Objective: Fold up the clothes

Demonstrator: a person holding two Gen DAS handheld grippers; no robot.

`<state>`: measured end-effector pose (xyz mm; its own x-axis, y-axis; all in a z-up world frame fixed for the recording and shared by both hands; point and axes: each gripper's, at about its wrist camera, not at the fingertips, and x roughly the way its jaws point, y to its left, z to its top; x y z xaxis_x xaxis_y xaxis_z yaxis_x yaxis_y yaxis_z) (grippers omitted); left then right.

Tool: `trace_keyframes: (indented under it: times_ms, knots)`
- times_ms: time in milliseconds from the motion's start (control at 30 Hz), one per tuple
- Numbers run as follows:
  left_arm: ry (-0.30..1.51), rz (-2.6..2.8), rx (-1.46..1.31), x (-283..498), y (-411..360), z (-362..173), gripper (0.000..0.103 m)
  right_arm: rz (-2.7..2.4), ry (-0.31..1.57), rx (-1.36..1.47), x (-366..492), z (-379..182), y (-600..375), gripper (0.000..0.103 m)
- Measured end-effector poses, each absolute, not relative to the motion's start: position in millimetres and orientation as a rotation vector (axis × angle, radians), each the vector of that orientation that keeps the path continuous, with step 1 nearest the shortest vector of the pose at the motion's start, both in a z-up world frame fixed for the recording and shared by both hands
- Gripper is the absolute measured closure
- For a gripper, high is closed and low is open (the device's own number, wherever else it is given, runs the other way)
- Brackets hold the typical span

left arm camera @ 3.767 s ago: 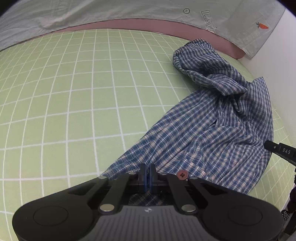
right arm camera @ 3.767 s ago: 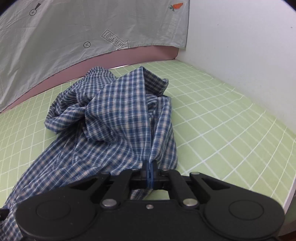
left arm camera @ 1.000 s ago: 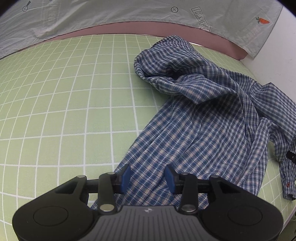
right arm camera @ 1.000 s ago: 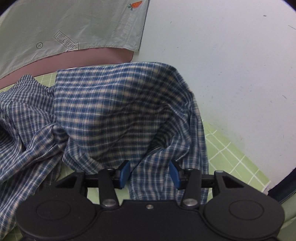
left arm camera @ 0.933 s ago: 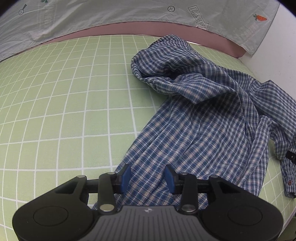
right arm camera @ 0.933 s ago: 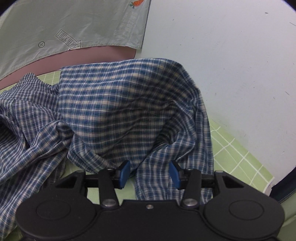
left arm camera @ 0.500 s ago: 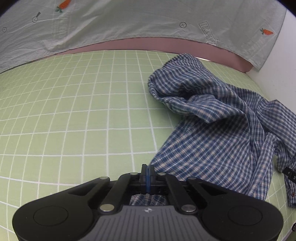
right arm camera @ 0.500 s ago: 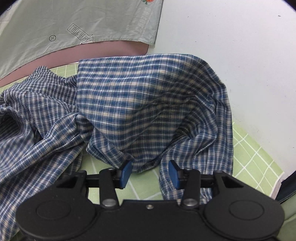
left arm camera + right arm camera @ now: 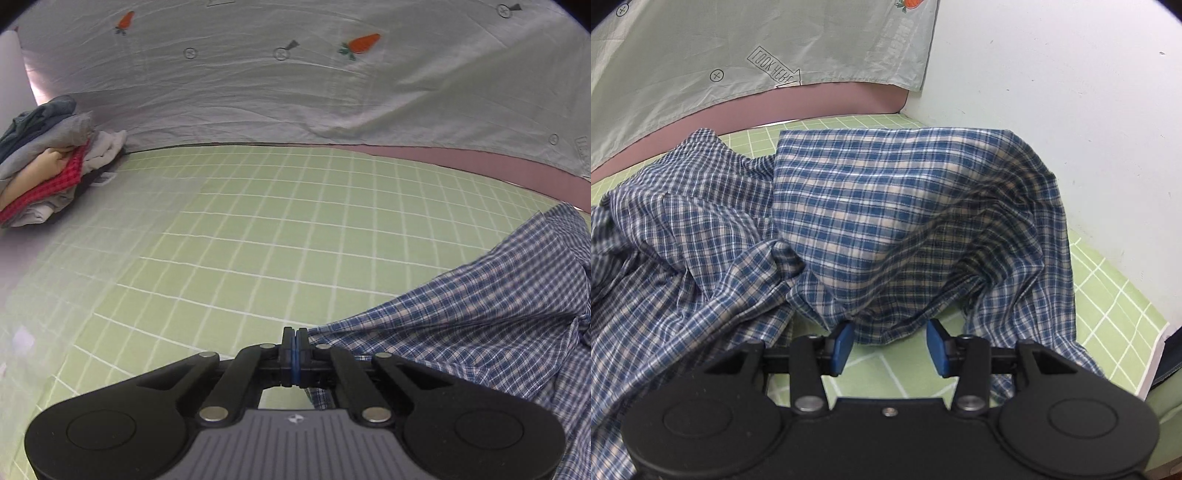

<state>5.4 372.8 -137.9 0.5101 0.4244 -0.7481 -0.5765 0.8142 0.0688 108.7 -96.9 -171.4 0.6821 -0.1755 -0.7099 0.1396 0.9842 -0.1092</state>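
Left gripper (image 9: 295,356) has dragged shirt (image 9: 480,325) leftward.

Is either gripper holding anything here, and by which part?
The left gripper pinches the plaid shirt at its edge; the right gripper is open, holding nothing.

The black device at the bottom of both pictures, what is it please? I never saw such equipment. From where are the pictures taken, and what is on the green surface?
It is a hand-held gripper: a person carries one in each hand, and a camera on each looks forward along its two fingers. One picture is from the left gripper, which is shut on an edge of the blue checked shirt. The other is from the right gripper, open, just in front of the crumpled shirt. The shirt lies on a green grid mat. A pile of other clothes sits at the far left.
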Motion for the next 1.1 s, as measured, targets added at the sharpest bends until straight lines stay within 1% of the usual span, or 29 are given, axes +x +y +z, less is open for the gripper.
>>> trace_keyframes:
  times_ms: [333, 400, 533, 633, 700, 733, 767, 833, 967, 1100]
  knots:
    - [0.82, 0.847, -0.246, -55, 518, -131, 0.103, -0.144, 0.79, 0.033, 91, -150, -21, 0.058]
    - [0.821, 0.888, -0.218, -63, 542, -130, 0.103, -0.135, 0.781, 0.045, 83, -145, -8, 0.058]
    - [0.834, 0.934, -0.27, -77, 577, -131, 0.102, -0.115, 0.762, 0.072, 74, -137, 16, 0.057]
    - [0.832, 0.898, -0.33, -83, 578, -130, 0.1, -0.098, 0.751, 0.097, 73, -134, 26, 0.057]
    - [0.831, 0.855, -0.369, -81, 568, -131, 0.086, -0.086, 0.749, 0.119, 71, -132, 31, 0.056]
    - [0.831, 0.833, -0.389, -80, 563, -132, 0.072, -0.079, 0.747, 0.13, 69, -131, 33, 0.055]
    - [0.825, 0.801, -0.409, -79, 554, -130, 0.064, -0.07, 0.751, 0.139, 67, -130, 33, 0.055]
    - [0.809, 0.728, -0.445, -76, 532, -125, 0.062, -0.062, 0.763, 0.137, 66, -133, 34, 0.054]
    - [0.83, 0.597, -0.506, -58, 480, -127, 0.048, -0.051, 0.798, 0.129, 65, -138, 37, 0.054]
    - [0.872, 0.503, -0.522, -36, 432, -140, 0.044, -0.014, 0.857, 0.125, 68, -147, 34, 0.054]
